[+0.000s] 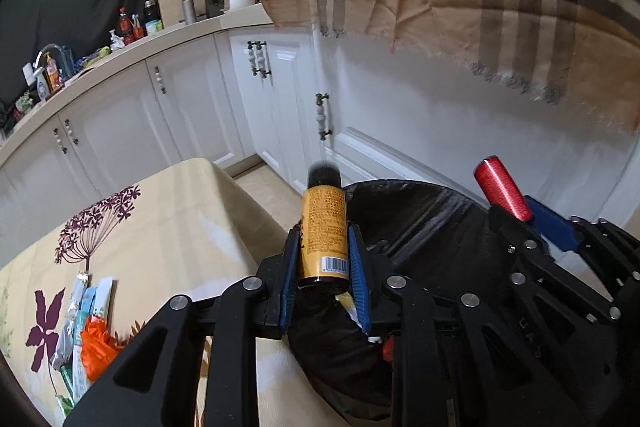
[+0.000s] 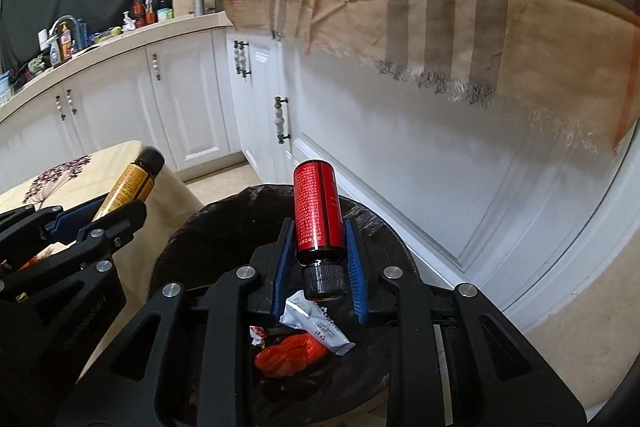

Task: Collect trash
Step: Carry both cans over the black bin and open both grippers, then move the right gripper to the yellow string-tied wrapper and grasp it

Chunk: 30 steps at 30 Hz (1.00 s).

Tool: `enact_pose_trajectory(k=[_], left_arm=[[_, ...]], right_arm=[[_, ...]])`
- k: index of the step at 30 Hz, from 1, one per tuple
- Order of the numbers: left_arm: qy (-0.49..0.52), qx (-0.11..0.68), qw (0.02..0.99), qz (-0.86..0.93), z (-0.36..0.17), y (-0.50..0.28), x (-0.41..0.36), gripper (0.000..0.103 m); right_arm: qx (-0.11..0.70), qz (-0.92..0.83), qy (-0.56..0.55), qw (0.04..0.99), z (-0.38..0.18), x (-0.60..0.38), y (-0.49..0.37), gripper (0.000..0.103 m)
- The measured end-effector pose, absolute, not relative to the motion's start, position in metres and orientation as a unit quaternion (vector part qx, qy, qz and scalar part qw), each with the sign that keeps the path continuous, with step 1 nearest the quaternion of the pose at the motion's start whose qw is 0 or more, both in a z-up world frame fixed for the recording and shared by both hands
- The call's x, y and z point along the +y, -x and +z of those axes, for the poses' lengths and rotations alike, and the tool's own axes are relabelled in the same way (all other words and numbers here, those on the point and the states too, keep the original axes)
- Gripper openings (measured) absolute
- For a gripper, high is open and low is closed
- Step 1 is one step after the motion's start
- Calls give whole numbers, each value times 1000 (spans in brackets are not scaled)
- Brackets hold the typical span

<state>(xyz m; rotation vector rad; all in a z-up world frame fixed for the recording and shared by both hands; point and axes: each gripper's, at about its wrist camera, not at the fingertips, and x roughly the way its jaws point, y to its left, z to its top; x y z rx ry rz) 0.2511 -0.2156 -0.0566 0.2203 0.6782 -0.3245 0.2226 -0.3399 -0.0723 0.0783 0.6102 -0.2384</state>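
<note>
Left wrist view
Left gripper (image 1: 326, 269): clamped on the yellow cylindrical bottle with a black cap (image 1: 323, 227), lower centre of the frame, cap pointing away.
Bin: black-lined round trash bin (image 1: 424, 227) sits just right of and below the bottle.
Remaining trash: foil wrappers and an orange plastic scrap (image 1: 94, 343) lie on the floral cream tablecloth (image 1: 168, 227), lower left.

Right wrist view
Right gripper (image 2: 318, 265): clamped on the red metallic cylindrical bottle (image 2: 318, 211), centre frame, black cap toward the camera, directly above the bin opening.
Bin contents: a white wrapper (image 2: 320, 327) and an orange scrap (image 2: 292, 353) already lie inside.

Handling
Bottles: rigid, smooth, probably light; likely to slip if gripped near an end.
Hold point: mid-body, pads flat against the label.
Wrappers: soft and thin; pinch an edge.
</note>
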Motion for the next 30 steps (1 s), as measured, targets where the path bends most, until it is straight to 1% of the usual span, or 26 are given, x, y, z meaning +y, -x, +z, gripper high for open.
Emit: enact_pose_trajectory(k=[1,2,3,14,23,30], left_arm=[[-107,336,922,-158,-58,-254,-217,39],[-103,339,922,-157,-58,-256,-216,45],[-99,341,922,-156,-58,-256,-215,46],[-69,345,925,-146,-44,-248,-185,54],[-48,342,932,-111,-28,-211,-122,56],[-30,351,934,-61,-30,-185,-62,58]], right_arm=[[301,-120,-40,945,-74,-342,-224,39],[301,-123,-41,945,-75,-343,-225,43],[300,-126,-42,945,-76,-344,-224,45],[300,-122,-39,945,-69,-331,-211,46],[300,-73,-40,950,-53,-287,-184,47],[305,-23,-29,952,-47,-241,-167,47]])
